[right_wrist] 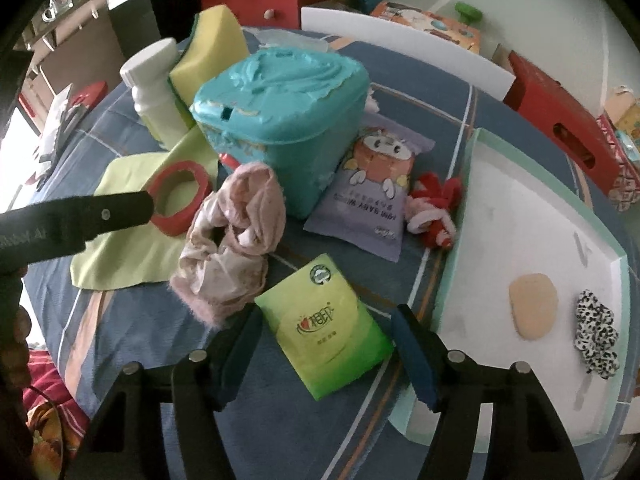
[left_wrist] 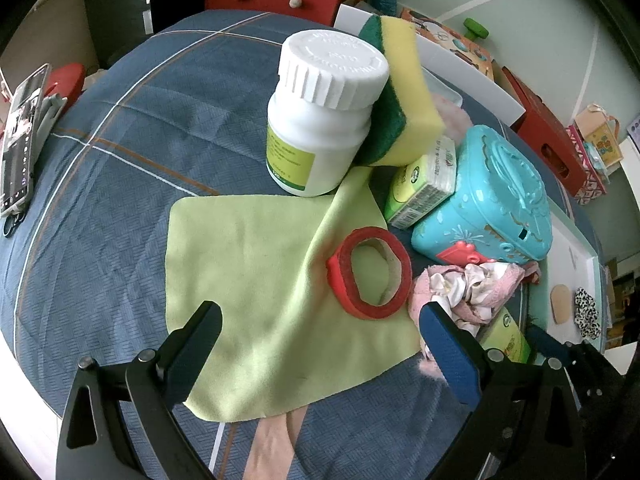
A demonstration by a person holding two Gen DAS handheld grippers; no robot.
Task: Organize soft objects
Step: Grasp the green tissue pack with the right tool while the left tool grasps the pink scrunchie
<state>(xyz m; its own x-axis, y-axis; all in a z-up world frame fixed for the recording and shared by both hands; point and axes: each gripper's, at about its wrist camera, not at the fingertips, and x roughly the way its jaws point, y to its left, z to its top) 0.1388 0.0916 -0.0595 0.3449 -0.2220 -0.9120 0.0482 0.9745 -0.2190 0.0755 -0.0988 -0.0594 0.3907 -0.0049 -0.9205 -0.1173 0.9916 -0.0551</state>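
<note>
A: The right gripper (right_wrist: 326, 354) stands partly open, its jaws on either side of the green tissue pack (right_wrist: 326, 330); no pad visibly presses it. The left gripper (left_wrist: 320, 334) gapes wide over the lime cloth (left_wrist: 256, 276), holding nothing.

B: And the white tray (right_wrist: 500, 216)?

A: It holds a beige pad (right_wrist: 533, 306) and a spotted scrunchie (right_wrist: 596, 340). The crumpled pink cloth (right_wrist: 236, 236) lies beside the teal tub (right_wrist: 280, 120).

Pale green wall (left_wrist: 520, 12), blue plaid tablecloth (left_wrist: 120, 152) — daylight
</note>
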